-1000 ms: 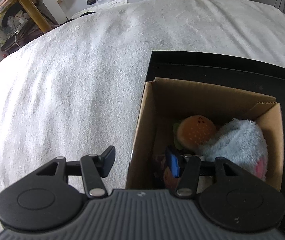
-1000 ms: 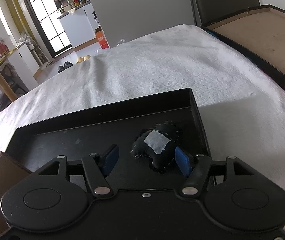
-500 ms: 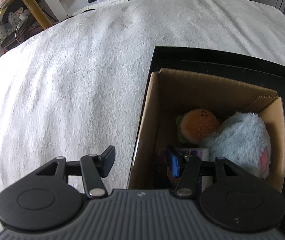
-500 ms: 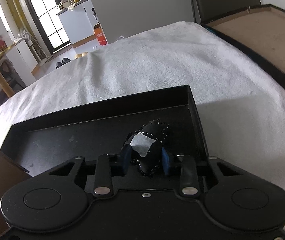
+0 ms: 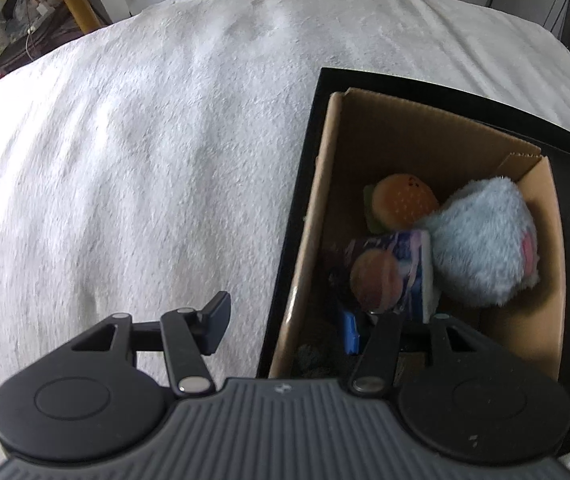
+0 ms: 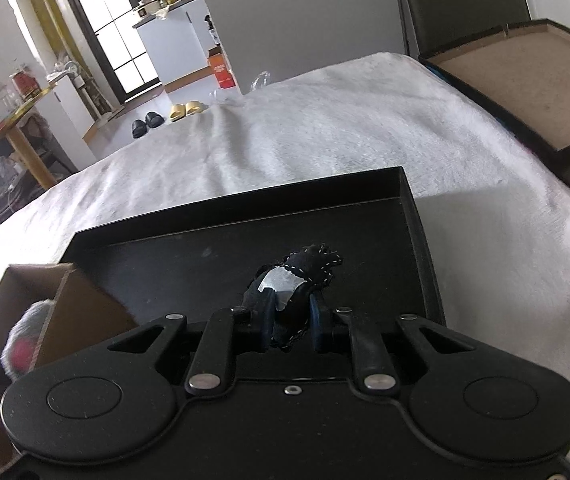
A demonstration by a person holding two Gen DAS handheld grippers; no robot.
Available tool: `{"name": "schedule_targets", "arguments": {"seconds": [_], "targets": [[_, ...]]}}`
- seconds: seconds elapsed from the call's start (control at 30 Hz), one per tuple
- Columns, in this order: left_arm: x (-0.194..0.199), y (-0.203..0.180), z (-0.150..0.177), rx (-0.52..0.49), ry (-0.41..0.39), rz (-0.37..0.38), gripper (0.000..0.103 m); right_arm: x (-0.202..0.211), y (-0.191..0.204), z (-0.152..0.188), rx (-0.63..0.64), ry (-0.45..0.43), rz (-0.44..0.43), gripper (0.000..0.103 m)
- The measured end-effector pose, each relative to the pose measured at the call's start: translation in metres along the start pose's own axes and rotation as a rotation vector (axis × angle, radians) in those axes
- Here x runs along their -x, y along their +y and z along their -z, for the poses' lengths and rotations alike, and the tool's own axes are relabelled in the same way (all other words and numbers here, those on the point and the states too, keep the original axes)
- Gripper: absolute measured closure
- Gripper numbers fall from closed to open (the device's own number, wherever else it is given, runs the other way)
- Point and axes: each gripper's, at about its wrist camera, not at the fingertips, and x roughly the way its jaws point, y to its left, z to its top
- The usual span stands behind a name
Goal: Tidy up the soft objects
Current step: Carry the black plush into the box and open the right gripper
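Observation:
My right gripper (image 6: 291, 316) is shut on a small black soft toy (image 6: 313, 268) with white stitching and a white patch, held just above the black tray (image 6: 245, 208). A cardboard box (image 5: 425, 148) stands in that tray (image 5: 385, 84). It holds a burger plush (image 5: 403, 202), a pale blue plush (image 5: 485, 244) and a printed pouch with an orange round thing (image 5: 377, 280). My left gripper (image 5: 285, 320) is open and straddles the box's left wall, one finger outside and one inside. The right wrist view shows the box (image 6: 81, 304) at lower left.
A white fluffy blanket (image 5: 145, 160) covers the whole surface around the tray. An open dark case with a brown lining (image 6: 525, 68) lies at the far right edge. Slippers (image 6: 165, 116) and a wooden table (image 6: 17, 140) stand on the floor beyond.
My right gripper closed on the black toy and raised it slightly off the tray. The left gripper shifted beside the box, so more of the box's contents show.

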Motion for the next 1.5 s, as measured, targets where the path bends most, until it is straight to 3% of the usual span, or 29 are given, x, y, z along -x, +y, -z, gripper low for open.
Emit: {"name": "schedule_targets", "arguments": {"seconds": [0.4, 0.7, 1.07, 1.23, 1.4, 1.5], "targets": [[0.013, 0.018, 0.021, 0.021, -0.009, 0.067, 0.049, 0.047, 0.037, 0.013, 0.03, 0.003, -0.01, 0.086], [0.02, 0.026, 0.031, 0.036, -0.027, 0.127, 0.049, 0.08, 0.079, 0.013, 0.075, -0.005, -0.065, 0.086], [0.02, 0.041, 0.036, 0.053, -0.048, 0.187, 0.05, 0.091, 0.13, 0.02, 0.137, 0.029, -0.112, 0.086], [0.015, 0.046, 0.039, 0.062, -0.037, 0.223, 0.059, 0.088, 0.154, 0.027, 0.166, 0.053, -0.121, 0.086], [0.01, 0.047, 0.041, 0.062, -0.023, 0.248, 0.087, 0.085, 0.171, 0.034, 0.185, 0.071, -0.13, 0.085], [0.009, 0.047, 0.044, 0.062, -0.015, 0.264, 0.087, 0.081, 0.178, 0.037, 0.191, 0.084, -0.132, 0.085]]}}
